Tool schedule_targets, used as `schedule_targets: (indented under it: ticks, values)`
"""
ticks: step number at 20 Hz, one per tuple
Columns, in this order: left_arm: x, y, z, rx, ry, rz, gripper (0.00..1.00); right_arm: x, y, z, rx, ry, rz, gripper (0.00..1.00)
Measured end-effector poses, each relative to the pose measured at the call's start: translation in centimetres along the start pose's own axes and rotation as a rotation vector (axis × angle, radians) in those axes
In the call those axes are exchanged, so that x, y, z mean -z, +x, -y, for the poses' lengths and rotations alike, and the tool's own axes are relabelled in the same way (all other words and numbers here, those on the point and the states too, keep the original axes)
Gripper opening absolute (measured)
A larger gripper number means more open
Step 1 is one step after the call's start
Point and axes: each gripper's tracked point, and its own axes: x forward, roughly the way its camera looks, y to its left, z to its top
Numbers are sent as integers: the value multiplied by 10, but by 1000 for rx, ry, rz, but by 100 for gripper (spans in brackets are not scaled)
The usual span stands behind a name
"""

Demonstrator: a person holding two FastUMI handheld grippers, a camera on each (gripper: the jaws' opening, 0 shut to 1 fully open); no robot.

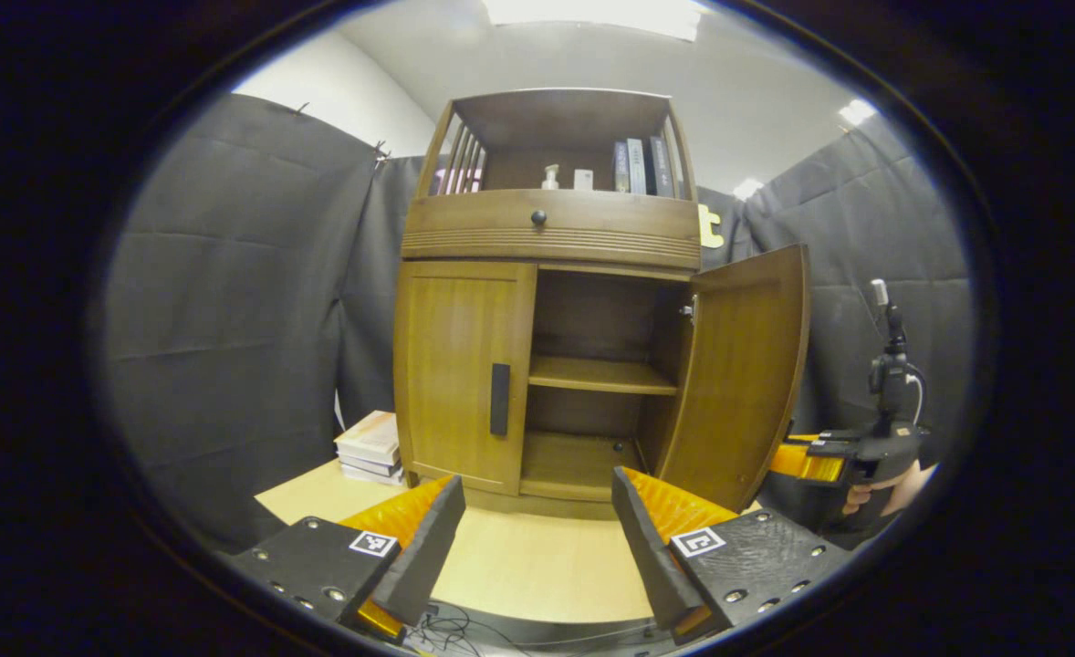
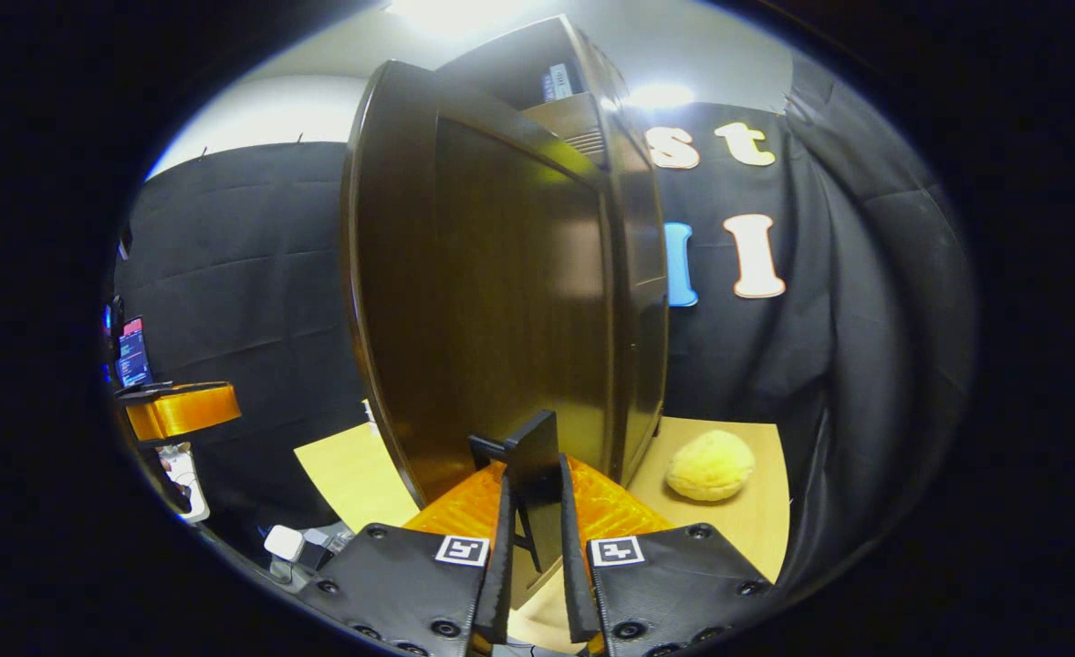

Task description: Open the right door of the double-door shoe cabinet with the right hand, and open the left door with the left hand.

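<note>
Cabinet (image 1: 551,301) stands on the light wooden floor (image 1: 537,557) against the black cloth; right door (image 1: 743,374) swung wide, left door (image 1: 460,374) closed; right claw (image 2: 533,511) clamps the right door's handle (image 2: 533,474); left claw (image 1: 537,538) gapes empty before the cabinet.

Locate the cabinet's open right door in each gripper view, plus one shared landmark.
Left gripper view: the right door stands swung open, right of centre, beside the exposed shelves.
Right gripper view: the right door looms close at centre, seen from its outer face; the right gripper is shut on its handle.
Shared landmark: the books on the cabinet's top shelf, also at top centre in the right gripper view.
</note>
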Motion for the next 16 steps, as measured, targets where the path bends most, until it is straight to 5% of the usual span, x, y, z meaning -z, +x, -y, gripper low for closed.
schedule_targets:
  ticks: [3,8,16]
  values:
    - [1,0,9,6,3,-14,91,9,-2,-2,-23,84,-16,24]
    - [6,7,19,59,-53,-40,91,10,-4,5,44,106,-9,27]
    - [10,62,-2,230,-53,-70,91,28,-40,2,245,156,-52,27]
